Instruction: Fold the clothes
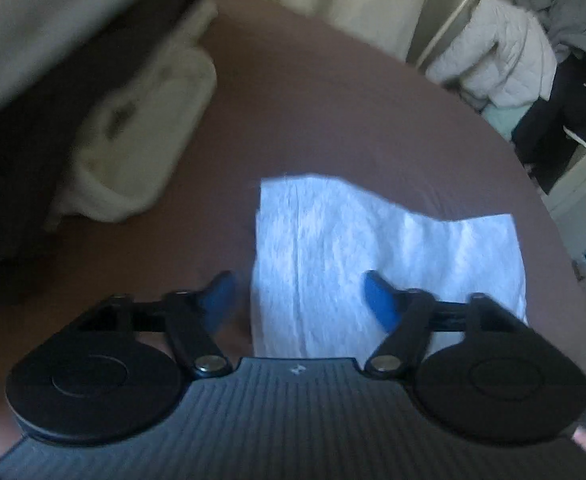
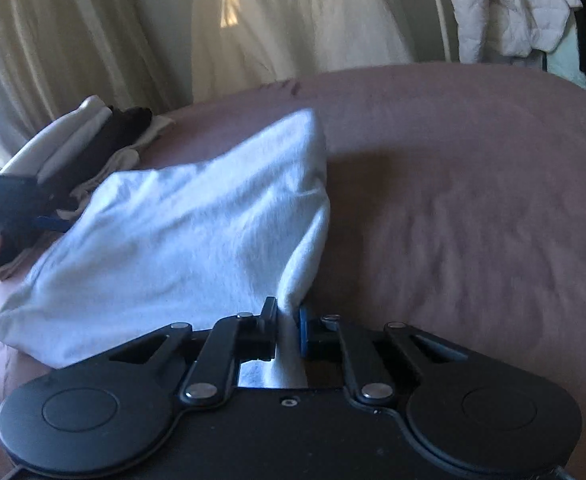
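Observation:
A pale blue-white cloth [image 1: 389,256] lies folded on the brown bed cover [image 1: 325,112]. My left gripper [image 1: 297,296] hovers over the cloth's near left edge with its blue pads wide apart, open, one pad over the cloth and one over the cover. In the right wrist view the same cloth [image 2: 181,240] rises in a tent shape from my right gripper [image 2: 289,320], whose jaws are shut on a pinched corner of it. The left gripper's blue pad [image 2: 51,222] peeks out behind the cloth at the far left.
A stack of folded cream and dark clothes [image 1: 133,128] sits on the bed at the left [image 2: 93,140]. Jackets hang on a rack [image 1: 533,60] beyond the bed's right edge. Curtains [image 2: 53,40] and a white hanging garment [image 2: 301,24] back the bed.

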{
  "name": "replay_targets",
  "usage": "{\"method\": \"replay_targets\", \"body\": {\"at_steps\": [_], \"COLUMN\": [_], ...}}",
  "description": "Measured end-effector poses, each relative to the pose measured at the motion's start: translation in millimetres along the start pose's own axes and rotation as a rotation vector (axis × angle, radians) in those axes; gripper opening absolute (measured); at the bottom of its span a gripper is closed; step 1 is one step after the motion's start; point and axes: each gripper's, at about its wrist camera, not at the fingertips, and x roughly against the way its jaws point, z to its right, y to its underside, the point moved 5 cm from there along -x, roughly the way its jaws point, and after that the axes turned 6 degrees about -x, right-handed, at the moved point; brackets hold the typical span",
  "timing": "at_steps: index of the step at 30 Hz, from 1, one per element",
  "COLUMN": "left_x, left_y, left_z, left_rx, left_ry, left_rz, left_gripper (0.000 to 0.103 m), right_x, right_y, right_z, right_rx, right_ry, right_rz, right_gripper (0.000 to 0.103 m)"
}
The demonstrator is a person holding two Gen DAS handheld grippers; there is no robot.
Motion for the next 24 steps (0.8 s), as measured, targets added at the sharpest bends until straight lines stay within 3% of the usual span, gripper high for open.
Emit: {"method": "replay_targets", "body": {"at_steps": [1,2,3,4,6,10,13,15,17,18,19,20,22,24], "left_x": [-9,-15,-16,-16,-10,-18,-12,1,22,32,42,52,64,66], "left_y": [-1,-3,-4,-5,-7,-2,-3,-7,-10,-11,-10,-7,1,11], "left_z": [-1,0,4,8,17,27,25,23,20,19,19,20,29,48], "left_rx": [0.004,-0.02,-0.068,-0.119,-0.169,-0.268,-0.254,-0.228,-0.213,-0.193,-0.168,-0.138,-0.12,-0.154], "left_ry": [-0.003,-0.016,-0.037,-0.065,-0.131,-0.303,-0.325,-0.342,-0.383,-0.38,-0.361,-0.318,-0.238,-0.169], "left_rz": [-0.014,0.0,0.026,0.045,0.08,0.084,0.119,0.153,0.194,0.209,0.221,0.23,0.227,0.21], "left_gripper": [0.074,0.064,0.048,0.013,0.012,0.012,0.011,0.01,0.01,0.011,0.013,0.015,0.017,0.023], "right_x": [2,4,7,11,20,11,9,11,13,15,16,19,22,15], "right_y": [1,0,-1,-3,-7,2,7,4,-1,-3,-5,-8,-16,-25], "right_z": [0,0,0,1,1,10,14,10,13,17,21,25,31,30], "right_rx": [-0.008,-0.014,-0.022,-0.034,-0.047,-0.08,-0.104,-0.056,-0.019,0.008,0.026,0.01,-0.105,-0.196], "right_ry": [-0.006,-0.015,-0.026,-0.043,-0.072,-0.042,-0.014,0.04,0.183,0.305,0.374,0.382,0.27,0.129], "right_rz": [0.007,0.014,0.022,0.032,0.057,0.024,0.027,0.021,0.012,0.009,0.006,0.014,0.036,0.031], "right_gripper": [0.01,0.01,0.01,0.01,0.008,0.006,0.005,0.005,0.005,0.007,0.011,0.016,0.019,0.046]}}
